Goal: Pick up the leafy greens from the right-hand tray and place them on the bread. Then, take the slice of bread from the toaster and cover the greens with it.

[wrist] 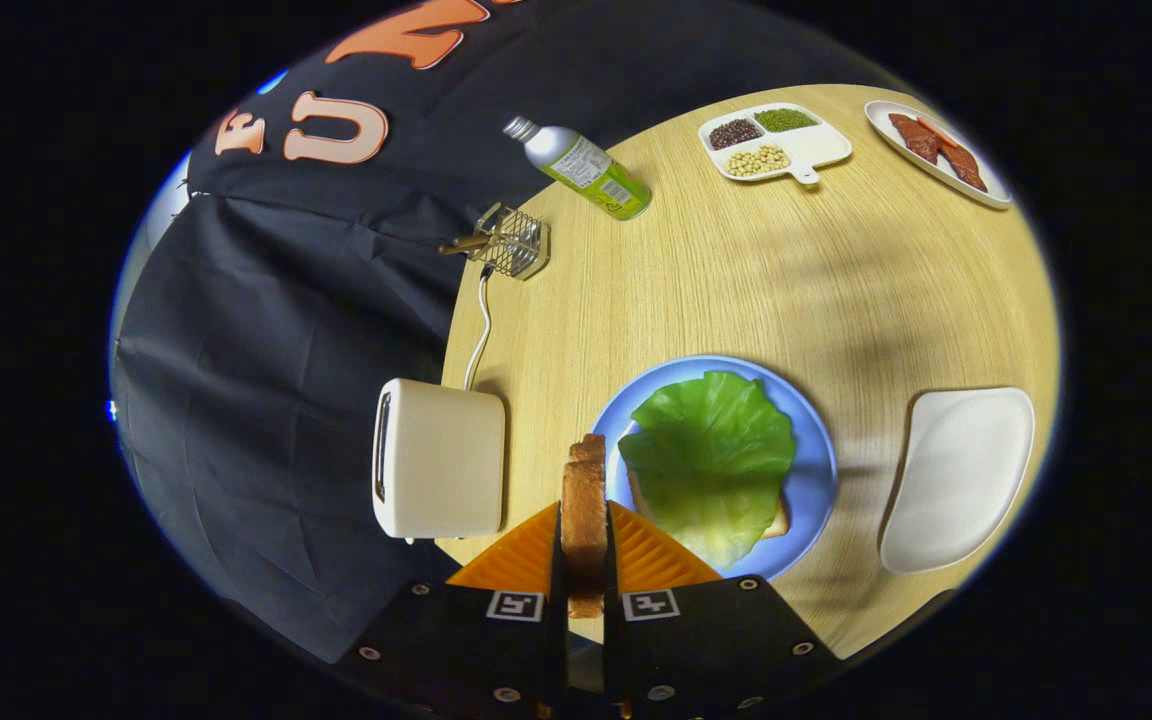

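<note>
Tongs point(584, 560) pinch the bread slice point(584, 510) edge-on; you swing toward two o'clock, lay it flat over the greens point(711, 455).

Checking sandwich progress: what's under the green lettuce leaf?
A bread slice on the round blue plate, only its edges peeking out; the rest is covered. The claw grips another slice.

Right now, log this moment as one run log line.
gripper: shut on bread slice | leafy greens: on bread on blue plate | toaster: empty beside plate | next: cover greens
</note>
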